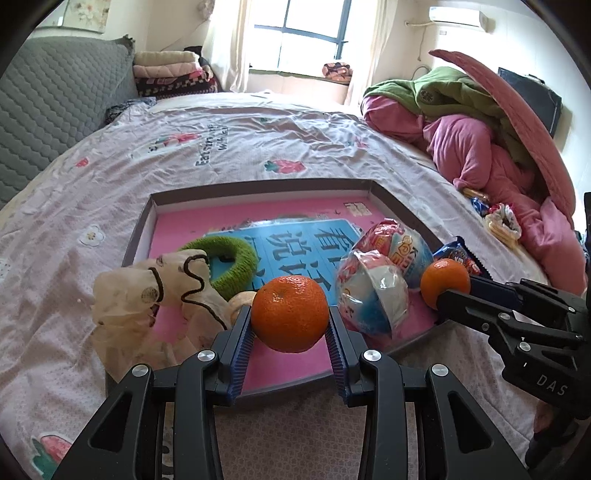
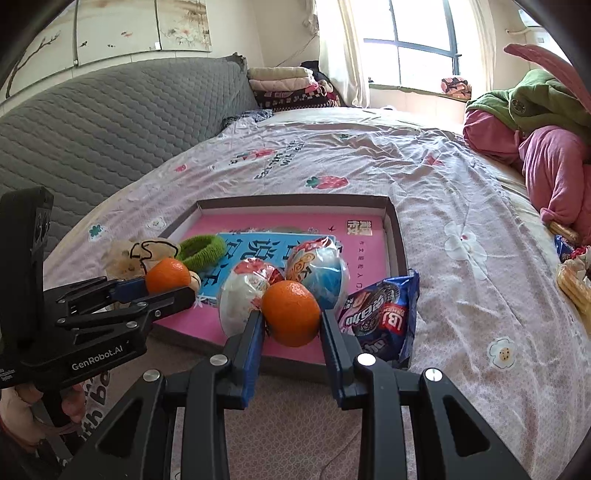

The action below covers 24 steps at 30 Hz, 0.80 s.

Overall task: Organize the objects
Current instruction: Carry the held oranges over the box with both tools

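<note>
Each scene was viewed from a wrist fisheye, angled downward along the fingers and held close above the near edge of the shallow box on the bed. Box, bed and window were shared; each gripper was caught in the other's view.

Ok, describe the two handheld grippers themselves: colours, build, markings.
Both the left gripper and right gripper are matte black linkage frames with silver rivets and ribbed blue pads on the fingers. The left body reads "GenRobot.AI" in white; the right one shows "DAS".

2 oranges, 2 wrapped eggs, 1 scrunchie.
</note>
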Each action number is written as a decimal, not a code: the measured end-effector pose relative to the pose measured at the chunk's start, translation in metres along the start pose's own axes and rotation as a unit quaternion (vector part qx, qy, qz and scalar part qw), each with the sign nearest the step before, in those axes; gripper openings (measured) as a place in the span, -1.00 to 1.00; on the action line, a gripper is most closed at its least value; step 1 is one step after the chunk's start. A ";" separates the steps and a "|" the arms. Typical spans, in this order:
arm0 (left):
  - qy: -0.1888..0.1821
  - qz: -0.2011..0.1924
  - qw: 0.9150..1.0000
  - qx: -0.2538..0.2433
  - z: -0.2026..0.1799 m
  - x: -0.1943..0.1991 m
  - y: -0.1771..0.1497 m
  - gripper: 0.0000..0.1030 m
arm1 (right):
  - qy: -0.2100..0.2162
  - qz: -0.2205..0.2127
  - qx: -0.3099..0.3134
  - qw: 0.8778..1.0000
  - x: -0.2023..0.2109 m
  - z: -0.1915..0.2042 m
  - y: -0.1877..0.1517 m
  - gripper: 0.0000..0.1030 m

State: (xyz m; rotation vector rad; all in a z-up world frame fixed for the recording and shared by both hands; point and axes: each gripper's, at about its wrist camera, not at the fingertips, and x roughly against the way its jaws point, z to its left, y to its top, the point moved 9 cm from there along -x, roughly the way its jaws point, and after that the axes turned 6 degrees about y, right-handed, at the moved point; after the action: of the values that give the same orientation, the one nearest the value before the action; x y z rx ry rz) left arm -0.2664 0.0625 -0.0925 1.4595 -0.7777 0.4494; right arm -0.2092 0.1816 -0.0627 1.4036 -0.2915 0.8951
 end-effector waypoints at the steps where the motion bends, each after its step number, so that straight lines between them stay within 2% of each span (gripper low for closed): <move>1: -0.001 0.001 1.000 -0.001 -0.001 -0.001 -0.001 -0.24 | 0.000 0.001 -0.001 1.000 -0.001 0.000 -0.001 -0.39; 24: -0.013 0.028 1.000 -0.001 -0.007 -0.015 -0.010 -0.23 | -0.002 0.026 -0.012 1.000 -0.013 -0.002 -0.011 -0.37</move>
State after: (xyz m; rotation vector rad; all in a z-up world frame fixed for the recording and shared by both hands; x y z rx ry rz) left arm -0.2682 0.0714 -0.1094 1.4462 -0.8412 0.4720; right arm -0.2107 0.1792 -0.0799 1.3813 -0.3419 0.9289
